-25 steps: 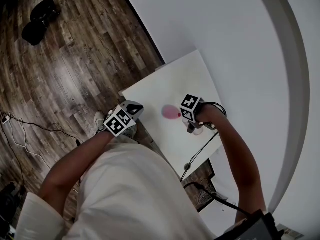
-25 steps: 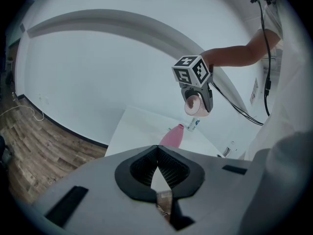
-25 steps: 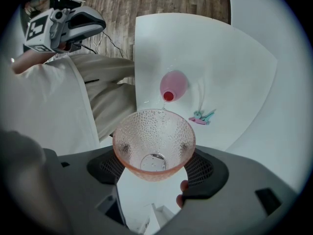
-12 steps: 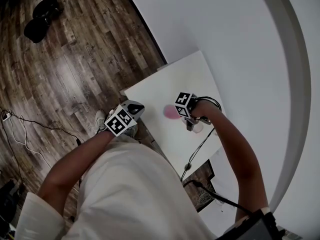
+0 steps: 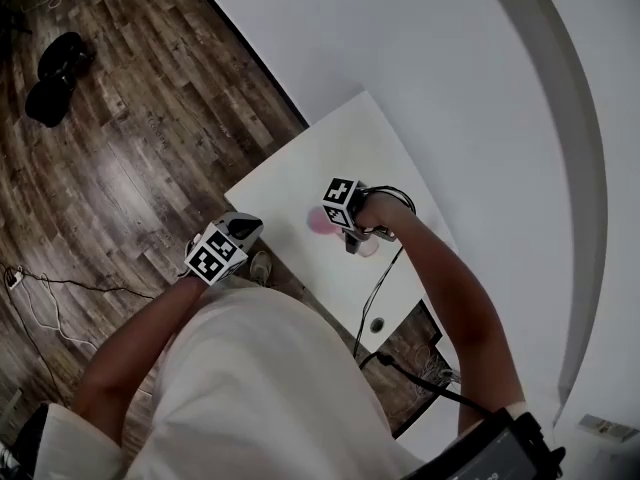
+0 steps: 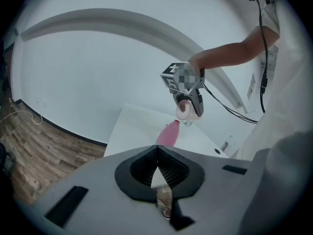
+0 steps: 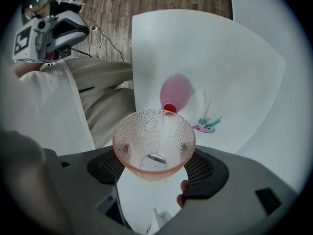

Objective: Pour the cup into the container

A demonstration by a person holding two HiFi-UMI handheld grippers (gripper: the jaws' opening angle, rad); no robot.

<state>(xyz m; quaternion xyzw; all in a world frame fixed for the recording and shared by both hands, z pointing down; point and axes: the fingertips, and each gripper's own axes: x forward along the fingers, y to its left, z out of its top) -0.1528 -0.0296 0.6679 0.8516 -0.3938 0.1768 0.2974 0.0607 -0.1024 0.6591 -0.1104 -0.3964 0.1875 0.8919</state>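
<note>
My right gripper (image 7: pixel 154 155) is shut on a pink dimpled glass cup (image 7: pixel 153 143). The cup is tipped mouth-forward, and nothing shows inside it. Just past its rim a pink container (image 7: pixel 176 92) with a red mouth stands on the white table (image 7: pixel 234 58). From the head view the right gripper (image 5: pixel 352 238) and cup (image 5: pixel 368 247) hang right beside the container (image 5: pixel 320 222). The left gripper view shows the cup (image 6: pixel 185 109) above the container (image 6: pixel 168 133). My left gripper (image 5: pixel 243 230) hangs off the table's near edge, jaws together (image 6: pixel 157 153) and holding nothing.
Small pink and teal clips (image 7: pixel 208 125) lie on the table right of the container. A black cable (image 5: pixel 375 293) runs off the table's near edge from the right gripper. Wooden floor (image 5: pixel 110 138) lies to the left, and a white wall (image 5: pixel 450 58) stands behind the table.
My right gripper has carried the cup leftwards, closer over the container. The left gripper stays off the table edge. The head view itself has shifted.
</note>
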